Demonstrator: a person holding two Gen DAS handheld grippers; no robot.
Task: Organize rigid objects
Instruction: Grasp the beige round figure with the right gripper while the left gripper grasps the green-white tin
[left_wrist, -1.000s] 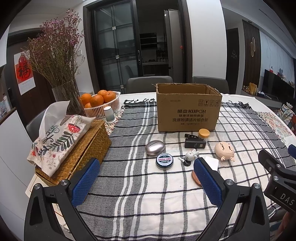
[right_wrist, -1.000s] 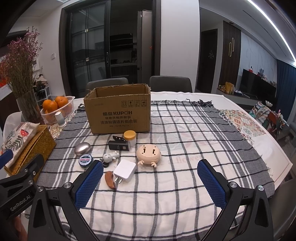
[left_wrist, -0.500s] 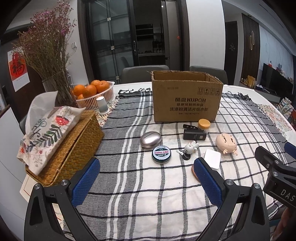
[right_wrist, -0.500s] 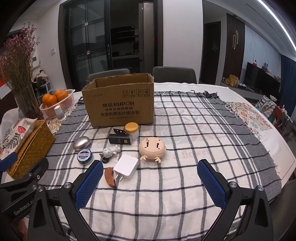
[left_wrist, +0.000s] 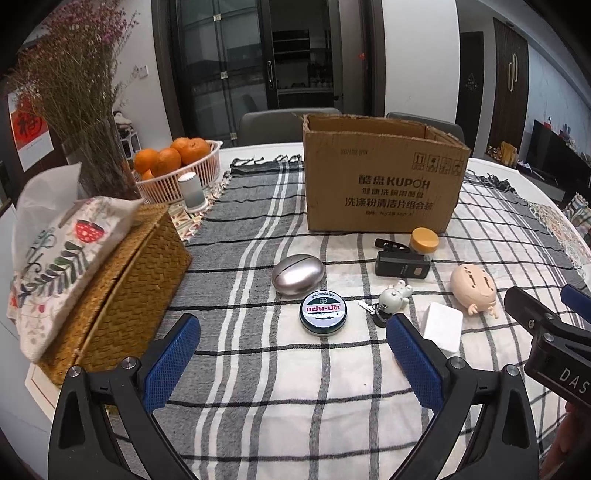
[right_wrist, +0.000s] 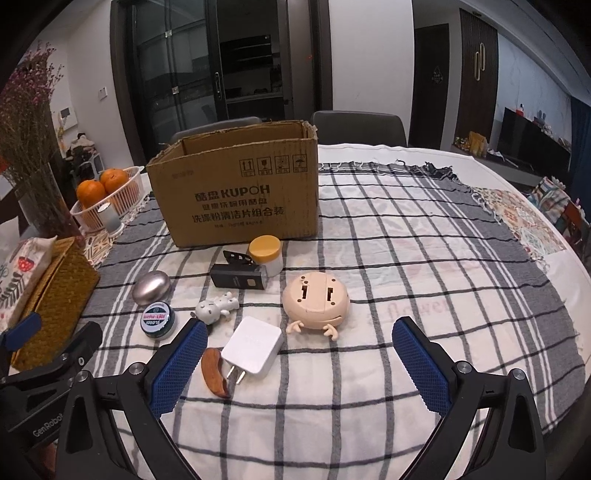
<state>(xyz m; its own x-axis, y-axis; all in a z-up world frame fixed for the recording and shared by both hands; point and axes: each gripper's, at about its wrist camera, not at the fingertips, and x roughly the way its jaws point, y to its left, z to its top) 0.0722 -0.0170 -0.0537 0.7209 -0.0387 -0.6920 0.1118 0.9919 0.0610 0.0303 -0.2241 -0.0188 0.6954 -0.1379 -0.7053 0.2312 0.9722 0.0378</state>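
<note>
A round white desk carries a grey-and-white checked fringed cloth, a woven wicker tissue box and a white plastic basket of oranges.

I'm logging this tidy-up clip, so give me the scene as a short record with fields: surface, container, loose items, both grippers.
surface: table under a checked cloth
container: open cardboard box, upright at the back
loose items: metal oval, round tin, toy figure, white charger, wooden piece, black device, yellow-lid jar, beige toy
left gripper: open, holding nothing, facing the round tin
right gripper: open, holding nothing, facing the white charger
</note>
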